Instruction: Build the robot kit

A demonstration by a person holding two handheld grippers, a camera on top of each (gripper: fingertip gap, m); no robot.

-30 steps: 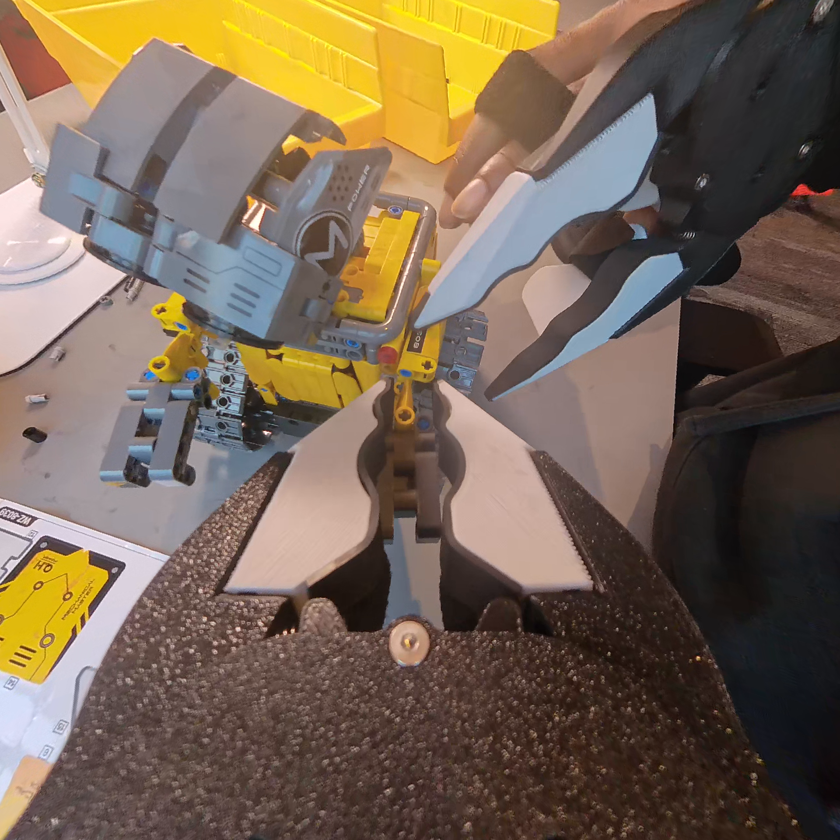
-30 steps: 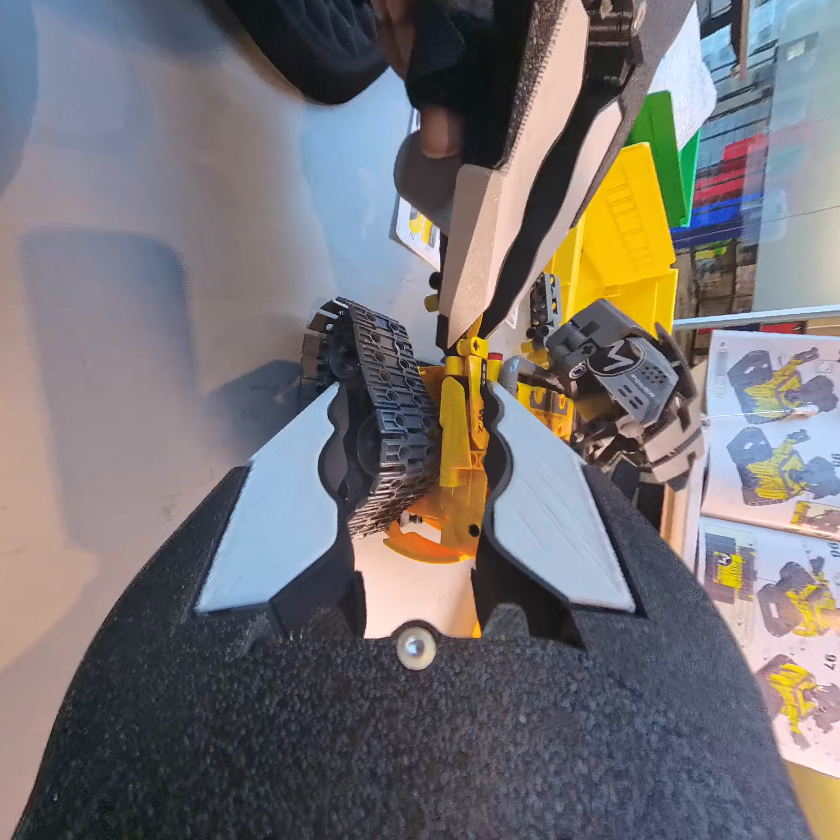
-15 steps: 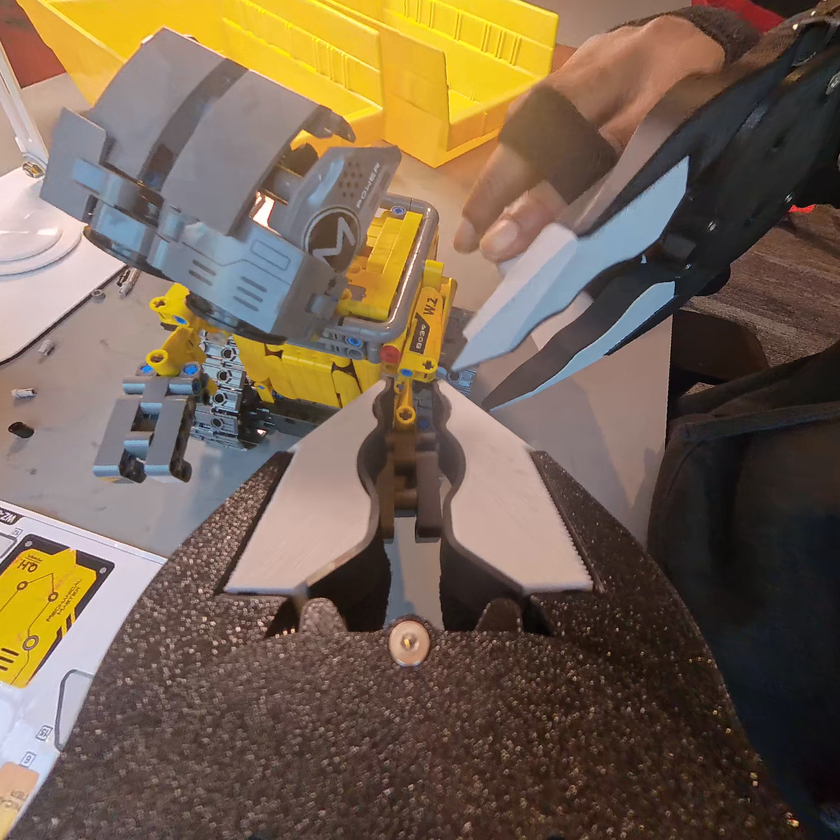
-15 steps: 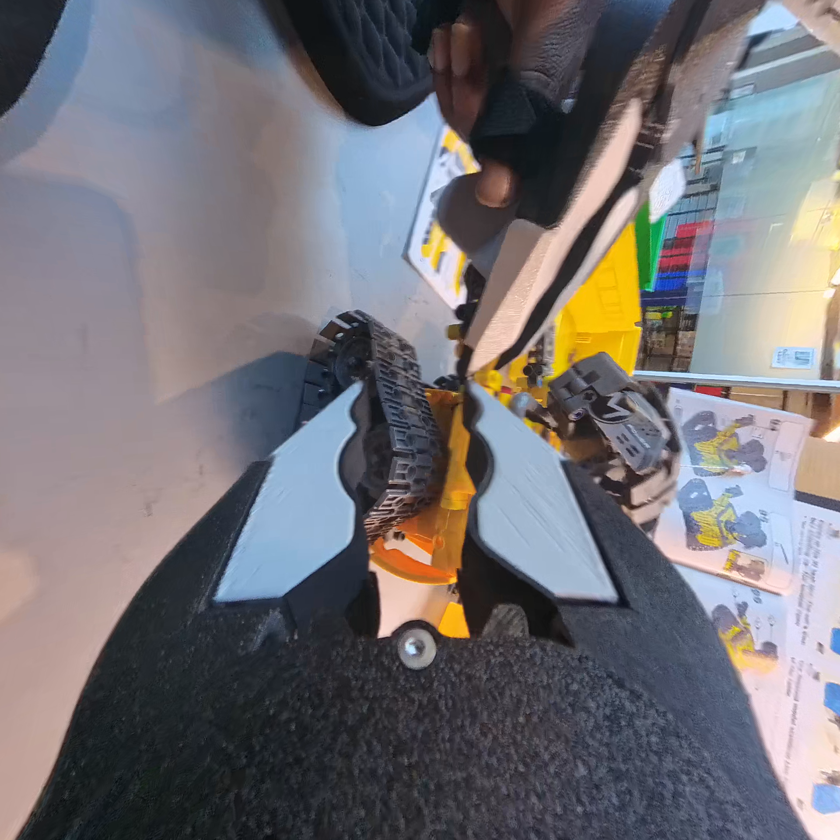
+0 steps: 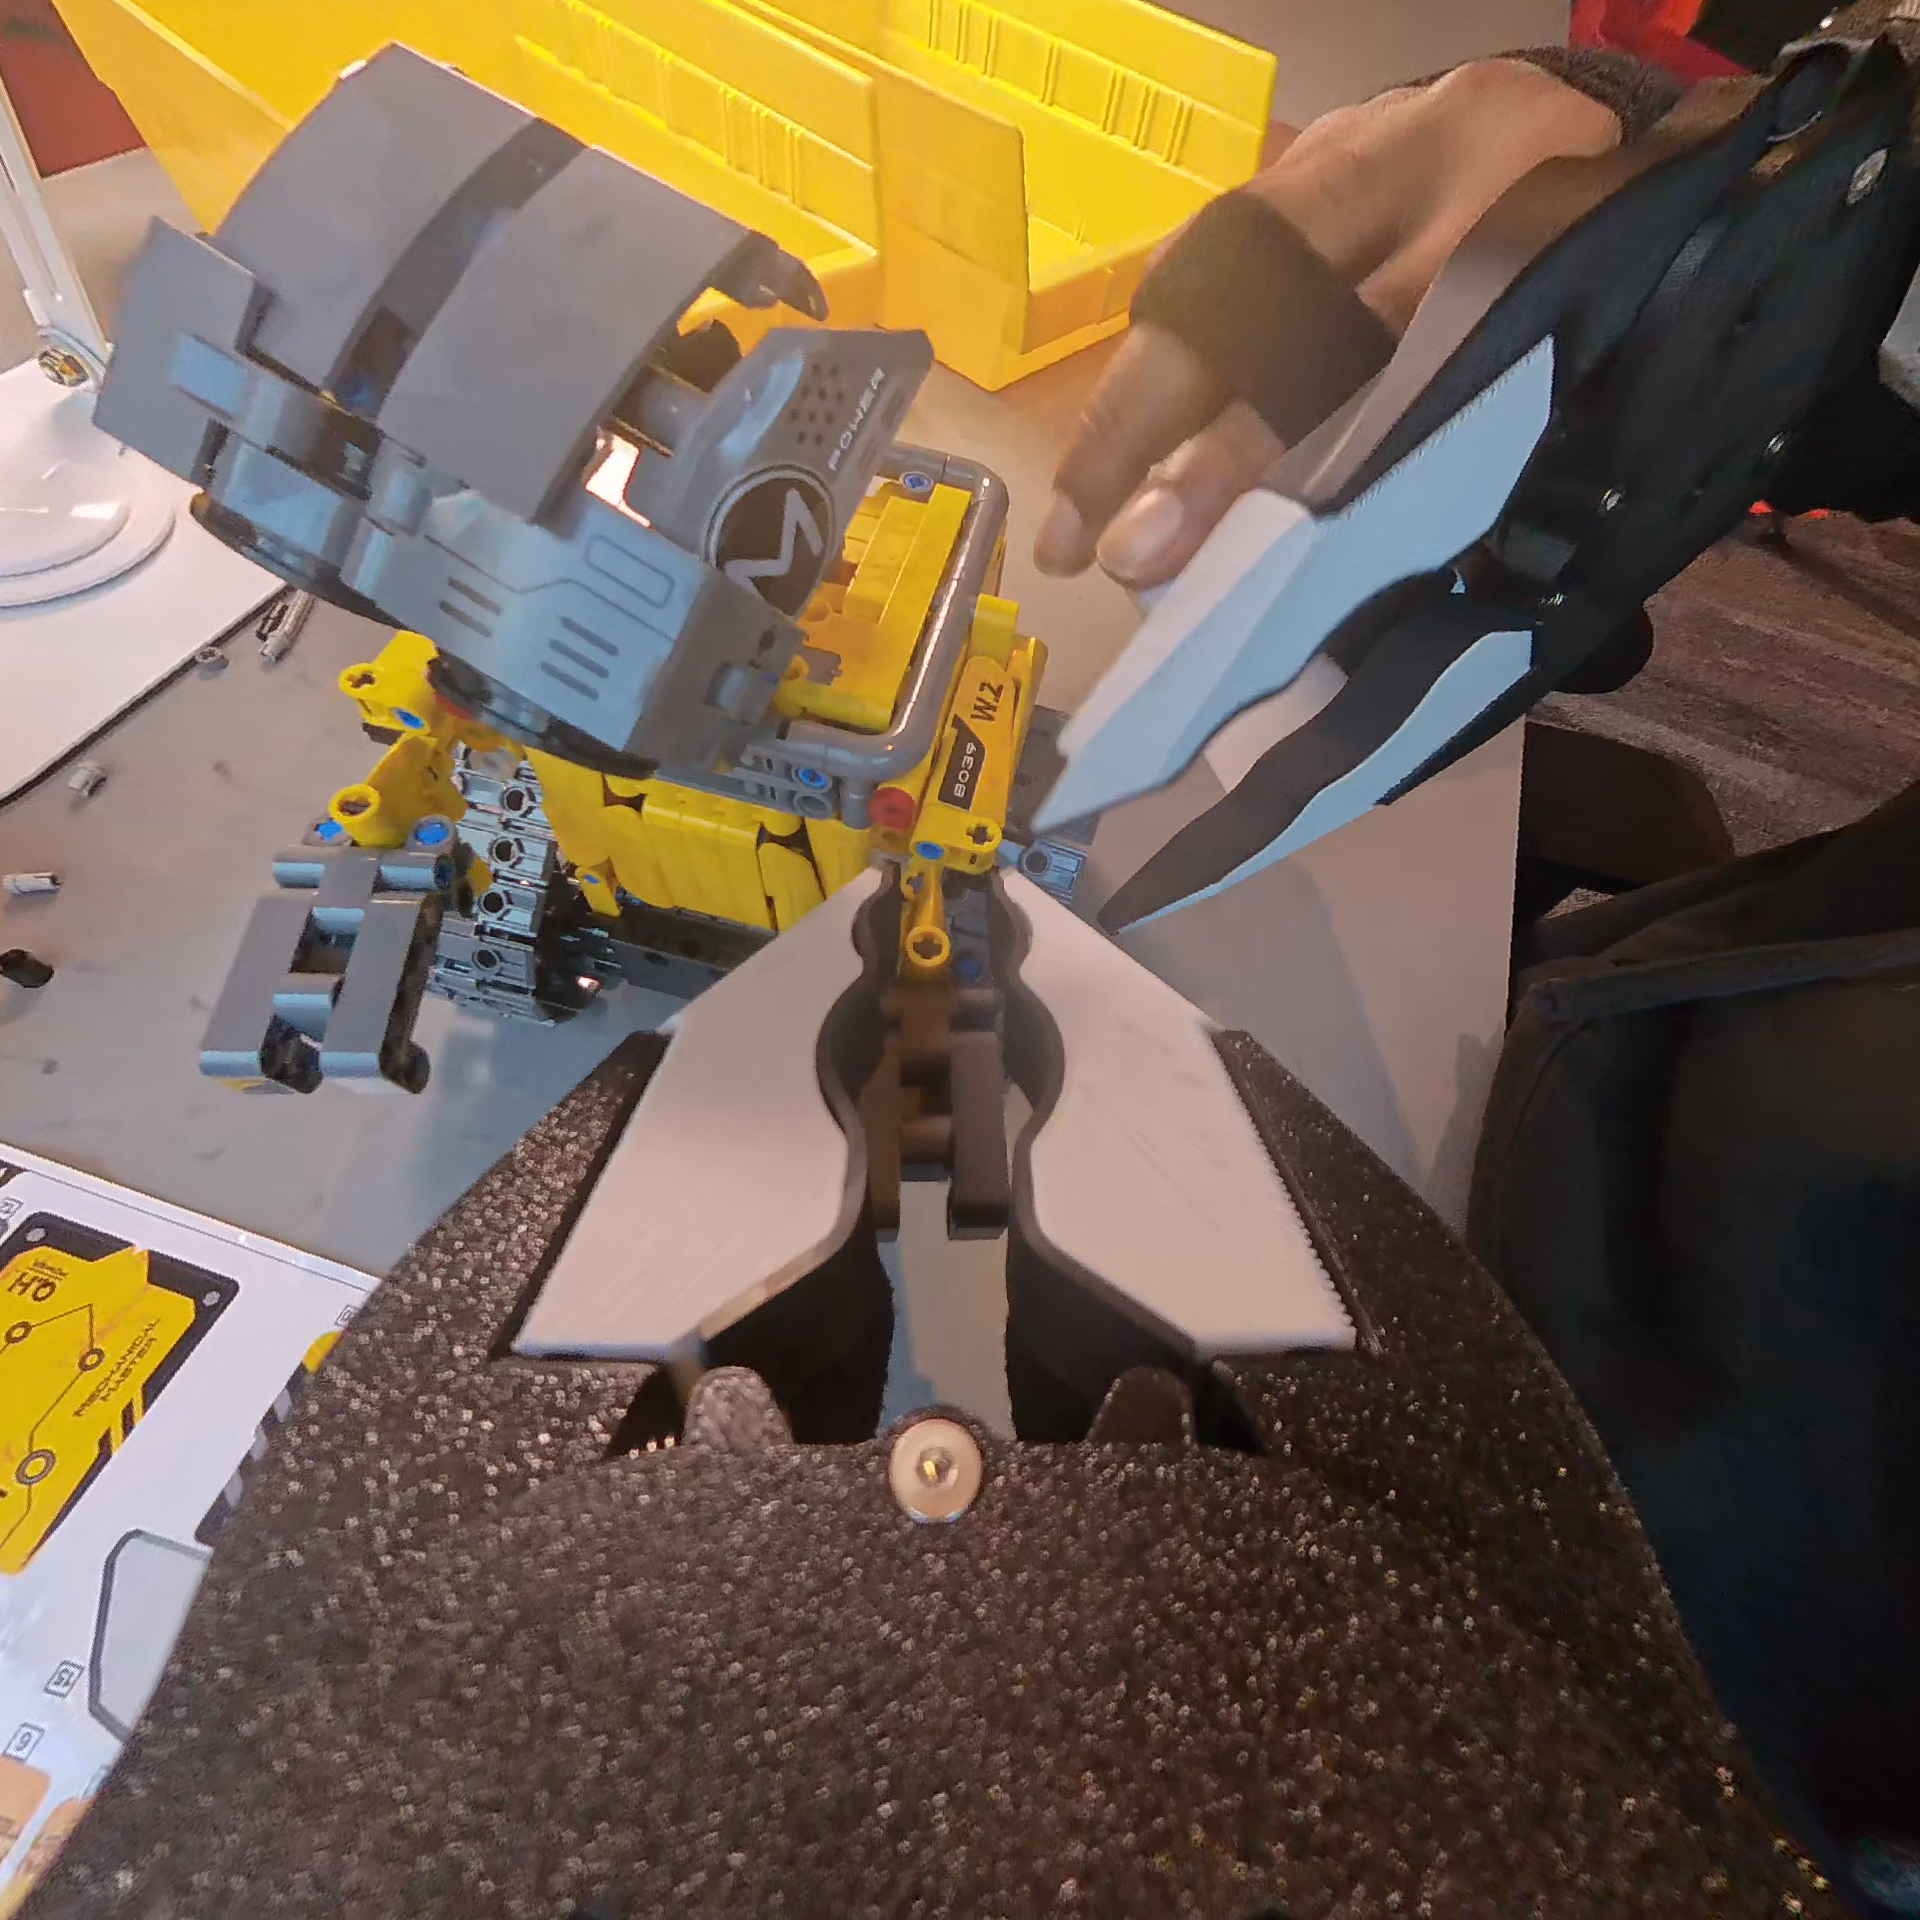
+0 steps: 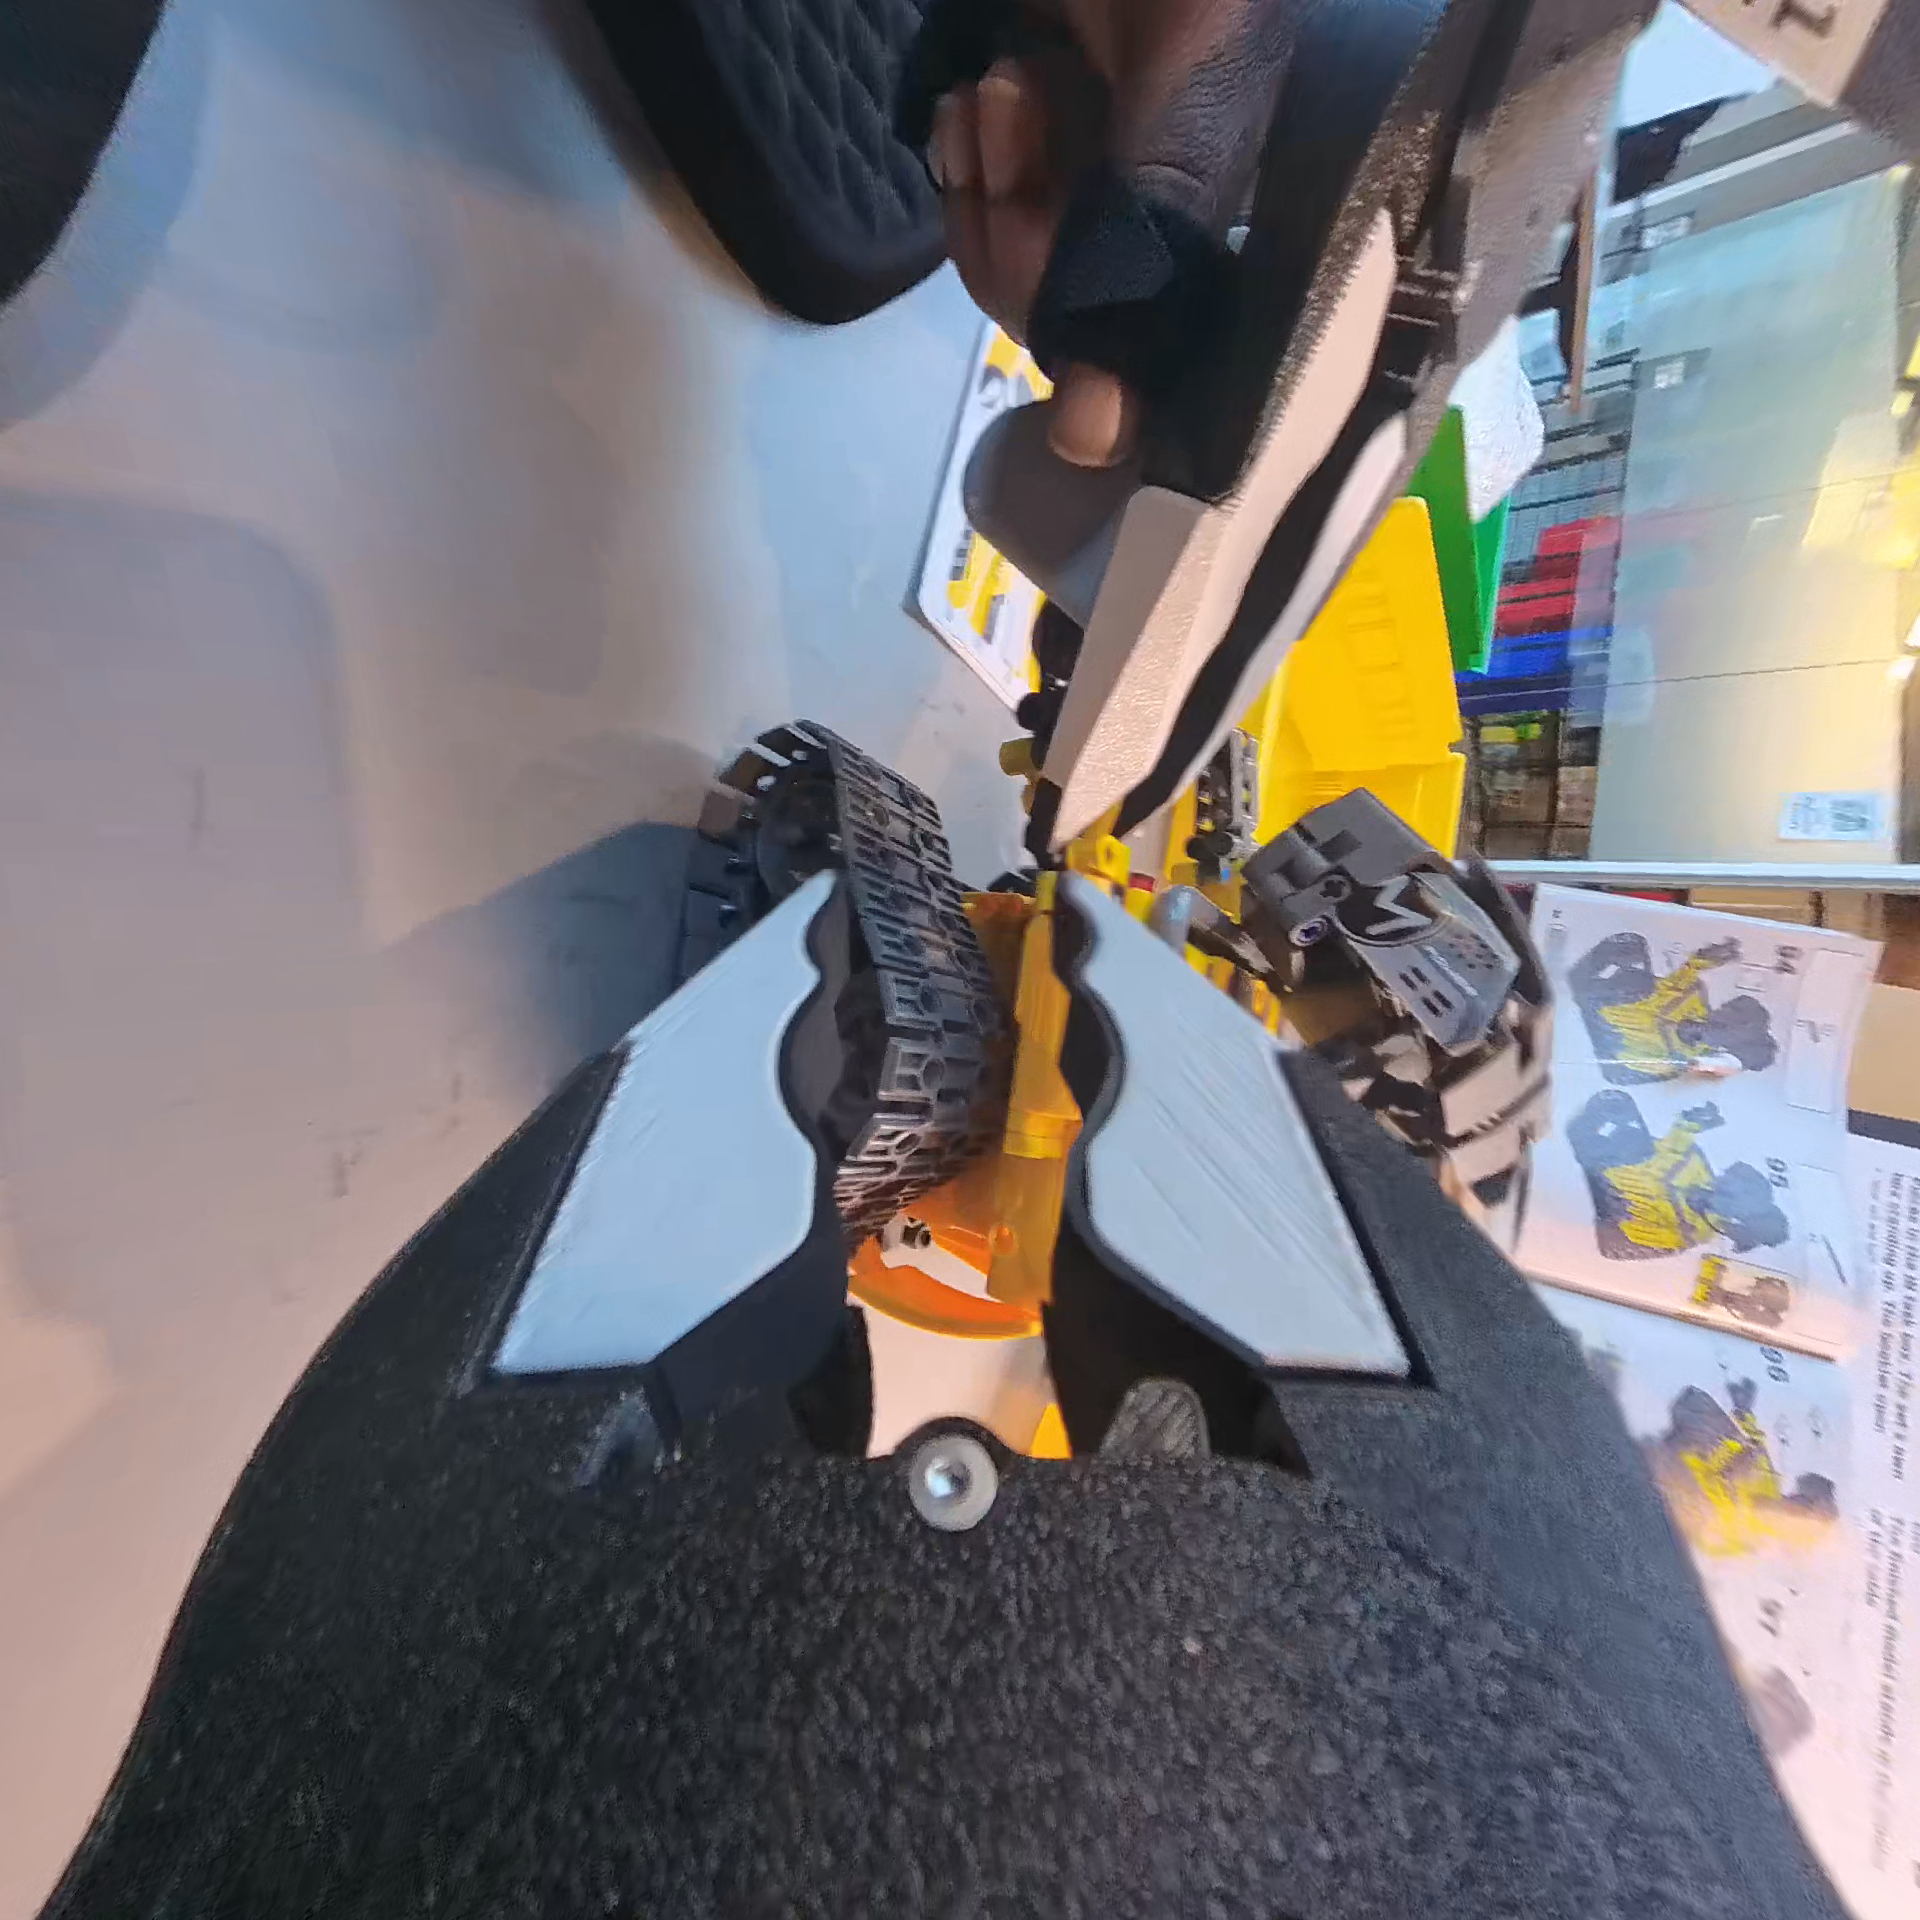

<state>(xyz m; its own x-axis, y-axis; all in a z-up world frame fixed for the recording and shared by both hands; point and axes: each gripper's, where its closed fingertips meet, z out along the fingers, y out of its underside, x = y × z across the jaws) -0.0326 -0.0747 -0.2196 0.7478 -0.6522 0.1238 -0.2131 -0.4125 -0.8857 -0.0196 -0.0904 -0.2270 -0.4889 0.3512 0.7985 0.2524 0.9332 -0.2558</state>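
Note:
A yellow and grey toy brick robot (image 5: 727,810) stands on the grey table (image 5: 125,831), its big grey head (image 5: 468,416) tilted. My left gripper (image 5: 940,883) is shut on the robot's thin yellow arm (image 5: 925,935), which runs back between the fingers. My right gripper (image 6: 945,894) is closed around the robot's black track (image 6: 904,987) and the yellow side next to it. The right gripper also shows in the left wrist view (image 5: 1072,873), with a hand behind it. The left gripper's fingers (image 6: 1143,675) come down from above in the right wrist view.
Yellow bins (image 5: 935,156) stand behind the robot. A printed sheet (image 5: 94,1382) lies at the front left and an open booklet (image 6: 1683,1060) beside the robot. A white stand base (image 5: 62,499) and small loose parts (image 5: 26,883) are at the left. A dark bag (image 5: 1714,1247) sits past the table's right edge. The tips of both grippers are at nearly the same place.
My right gripper was wide open beside the robot and has closed onto its track side. The left gripper has kept its hold on the arm. The robot has shifted slightly.

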